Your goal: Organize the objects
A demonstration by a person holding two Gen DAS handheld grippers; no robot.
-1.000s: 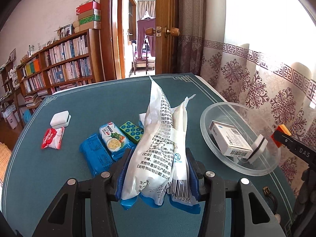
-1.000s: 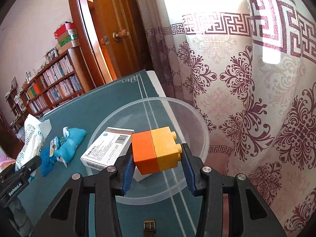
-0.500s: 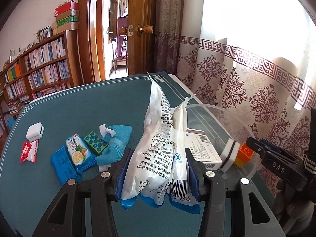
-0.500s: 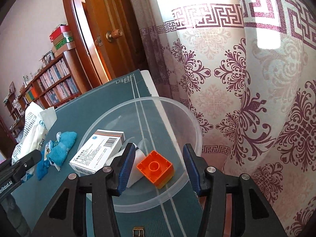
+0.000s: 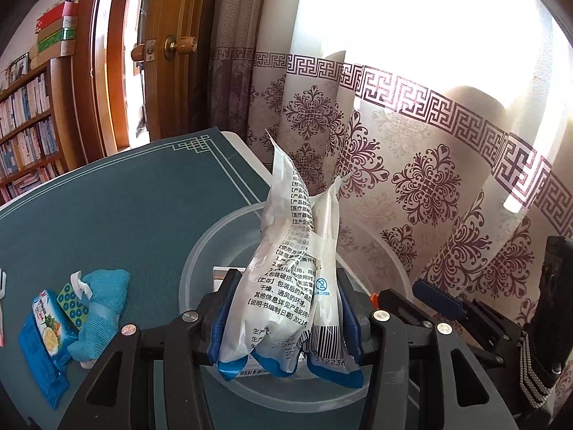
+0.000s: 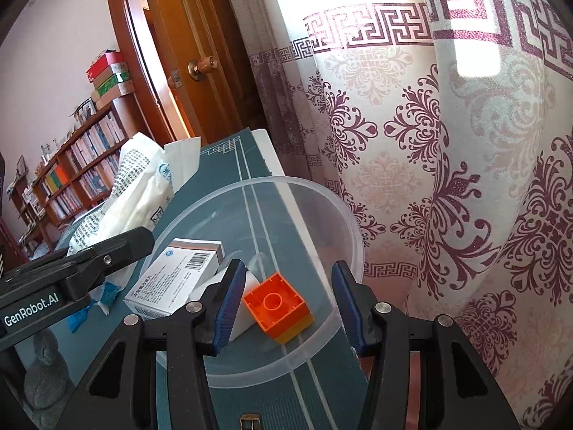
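Holding the white packet [image 5: 293, 286] clamped in your left claw [image 5: 286, 315] above the clear bowl [image 6: 343, 215] near the counter's curtain-side edge readies its drop; your right claw [image 6: 288, 304] stands apart over the orange block [image 6: 277, 302] lying inside.

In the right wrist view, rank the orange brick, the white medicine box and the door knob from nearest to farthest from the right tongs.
1. Orange brick: in the clear bowl, right between the open right tongs.
2. White medicine box: in the bowl, left of the brick.
3. Door knob: far behind, on the wooden door.
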